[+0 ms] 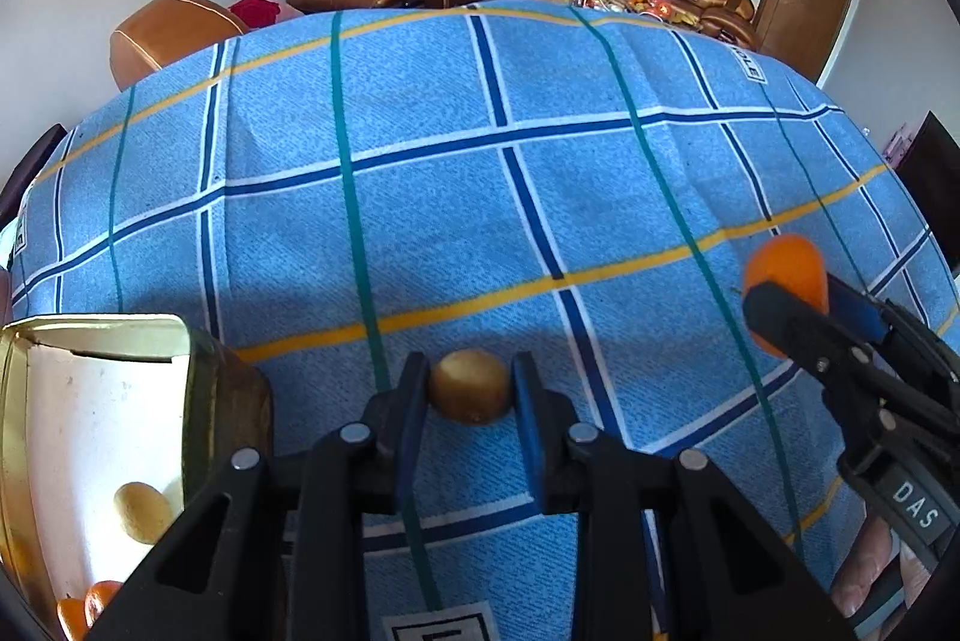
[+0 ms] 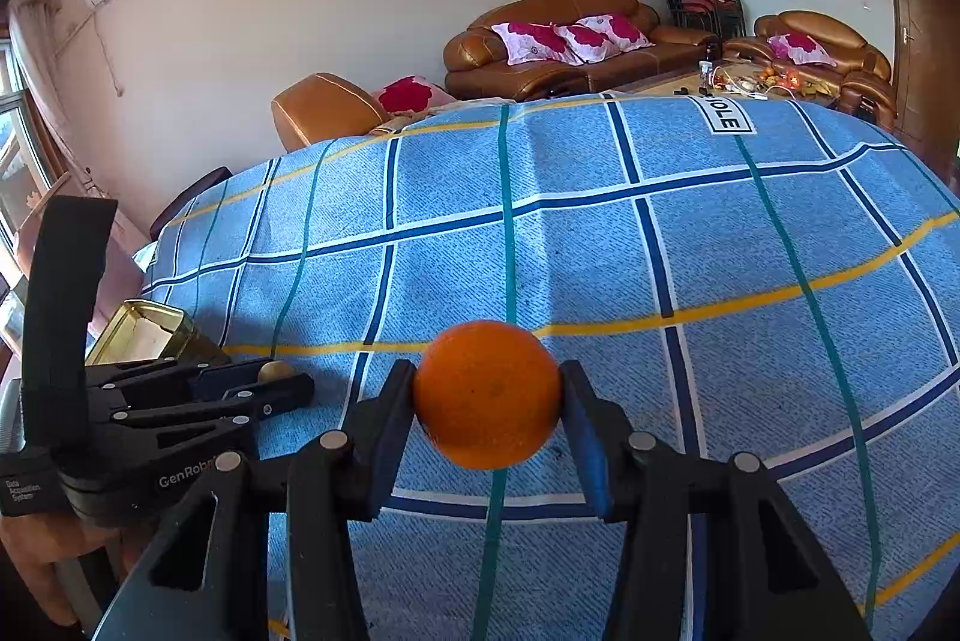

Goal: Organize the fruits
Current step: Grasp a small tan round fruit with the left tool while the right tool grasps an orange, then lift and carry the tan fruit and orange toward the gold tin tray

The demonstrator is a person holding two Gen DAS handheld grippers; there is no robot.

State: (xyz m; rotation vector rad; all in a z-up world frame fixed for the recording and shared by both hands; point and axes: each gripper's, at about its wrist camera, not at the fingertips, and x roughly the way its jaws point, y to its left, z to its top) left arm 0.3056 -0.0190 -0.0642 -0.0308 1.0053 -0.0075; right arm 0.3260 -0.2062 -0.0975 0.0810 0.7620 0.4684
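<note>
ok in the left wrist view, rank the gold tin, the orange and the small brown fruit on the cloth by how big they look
1. Gold tin, nearest the camera.
2. Orange.
3. Small brown fruit, only slightly smaller; too close to call.

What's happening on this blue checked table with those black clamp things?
A person is sorting fruit with two tools. The left hand-held gripper is shut on a small round yellow-brown fruit resting on the blue checked tablecloth. The right hand-held gripper holds a round orange above the cloth. A gold metal tin at the left already contains some fruit.
</note>
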